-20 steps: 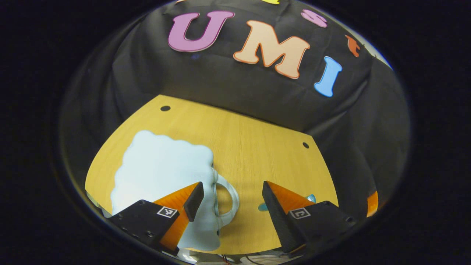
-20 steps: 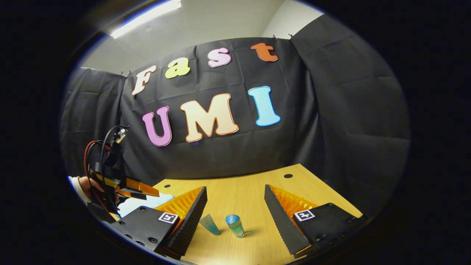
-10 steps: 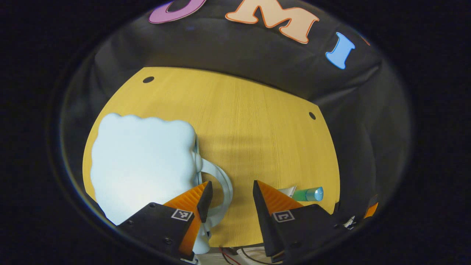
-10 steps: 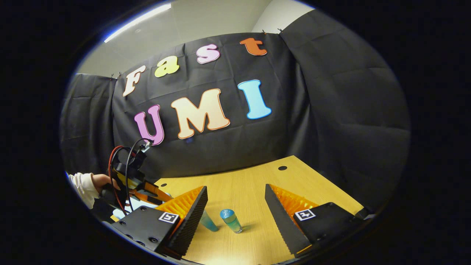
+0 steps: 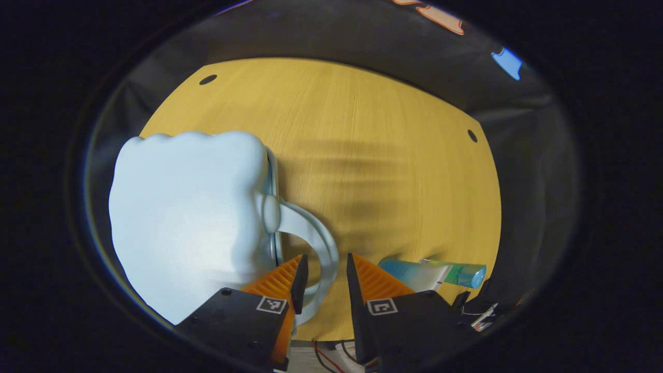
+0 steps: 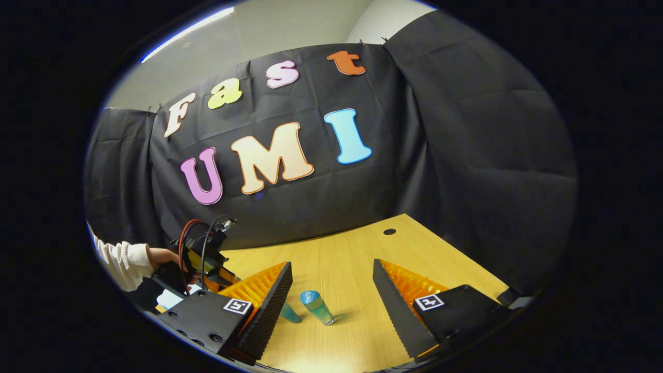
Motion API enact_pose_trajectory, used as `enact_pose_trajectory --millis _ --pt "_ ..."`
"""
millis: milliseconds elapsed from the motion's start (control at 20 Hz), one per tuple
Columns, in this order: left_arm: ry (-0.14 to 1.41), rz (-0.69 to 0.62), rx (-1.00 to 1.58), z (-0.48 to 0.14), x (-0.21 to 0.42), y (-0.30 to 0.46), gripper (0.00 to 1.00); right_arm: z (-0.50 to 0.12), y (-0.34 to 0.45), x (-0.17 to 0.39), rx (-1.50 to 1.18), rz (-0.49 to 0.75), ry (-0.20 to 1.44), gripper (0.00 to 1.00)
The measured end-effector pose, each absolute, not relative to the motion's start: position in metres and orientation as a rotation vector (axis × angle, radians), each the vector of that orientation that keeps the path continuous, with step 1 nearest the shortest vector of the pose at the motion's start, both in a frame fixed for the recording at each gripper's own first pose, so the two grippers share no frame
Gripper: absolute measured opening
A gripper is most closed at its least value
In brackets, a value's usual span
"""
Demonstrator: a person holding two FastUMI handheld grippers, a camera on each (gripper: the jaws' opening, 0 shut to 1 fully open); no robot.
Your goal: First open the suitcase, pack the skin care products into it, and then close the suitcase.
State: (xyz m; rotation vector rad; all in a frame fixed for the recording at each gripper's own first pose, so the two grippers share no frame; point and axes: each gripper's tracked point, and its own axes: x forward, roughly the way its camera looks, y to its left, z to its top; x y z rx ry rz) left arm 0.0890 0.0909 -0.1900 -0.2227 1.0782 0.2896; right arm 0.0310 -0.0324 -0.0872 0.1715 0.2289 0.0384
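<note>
left gripper sits low over the suitcase handle, its fingers drawn close with the pale loop running between them; whether both tips press on it, can't tell from here. that handle juts from the side of the suitcase, a pale blue, cloud-shaped case lying closed on the wooden table, toward the left of the left gripper view. just right of the fingers, a tube and a teal bottle lie end to end on the wood.

over to the right gripper: fingers spread wide, hovering above the table, nothing between them. ahead of it on the tabletop a teal bottle stands tilted, with a second teal item beside it, half hidden behind the near finger. farther left in that view, a hand with a light sleeve holds the left gripper down near the table's far side.
</note>
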Motion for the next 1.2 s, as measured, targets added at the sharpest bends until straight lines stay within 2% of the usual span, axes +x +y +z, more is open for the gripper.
enact_pose_trajectory --millis 50,100,250,350,650,950,1200 --pt "1.097 0.301 -0.224 -0.195 0.089 0.092 0.38 -0.089 -0.034 0.03 0.175 0.035 0.231 0.98" --pt "1.112 0.31 -0.223 -0.201 0.089 0.094 0.37 -0.089 -0.035 0.03 0.178 0.033 0.233 0.98" --pt "1.147 0.334 -0.231 -0.214 0.09 0.096 0.29 -0.093 -0.04 0.029 0.182 0.024 0.24 0.98" --pt "1.163 0.344 -0.23 -0.224 0.092 0.098 0.19 -0.096 -0.041 0.028 0.183 0.02 0.249 0.98" --pt "1.201 0.354 -0.234 -0.24 0.097 0.097 0.17 -0.1 -0.046 0.026 0.18 0.008 0.254 0.98" --pt "1.188 0.307 -0.27 -0.234 0.099 0.093 0.0 -0.1 -0.047 0.027 0.179 0.01 0.257 0.98" --pt "1.135 0.27 -0.28 -0.199 0.093 0.087 0.0 -0.095 -0.039 0.031 0.159 0.043 0.249 0.98"
